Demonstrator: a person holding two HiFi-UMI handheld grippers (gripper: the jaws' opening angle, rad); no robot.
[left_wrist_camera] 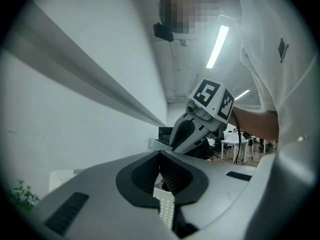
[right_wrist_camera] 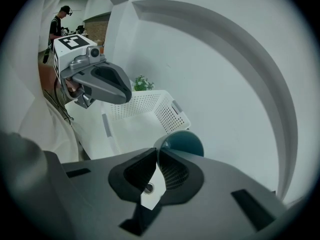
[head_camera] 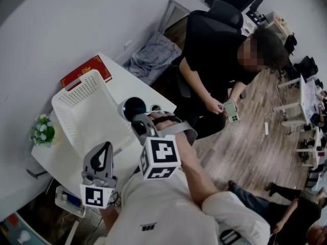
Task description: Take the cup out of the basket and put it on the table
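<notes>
1. The cup is out of the basket, just beside its right wall and over the table. Its dark mouth faces up and its long axis is roughly upright. Whether its base touches the table cannot be told.
2. The right gripper has its jaws pinched on the cup's near rim.
3. Only the right gripper view shows that pinch up close, along with the cup's teal inside.
4. The left gripper hovers near the basket's near end, jaws together with nothing between them. Its own view shows the perforated basket below the tips, but not the cup.
5. Only the head view shows a red book and a seated person.
</notes>
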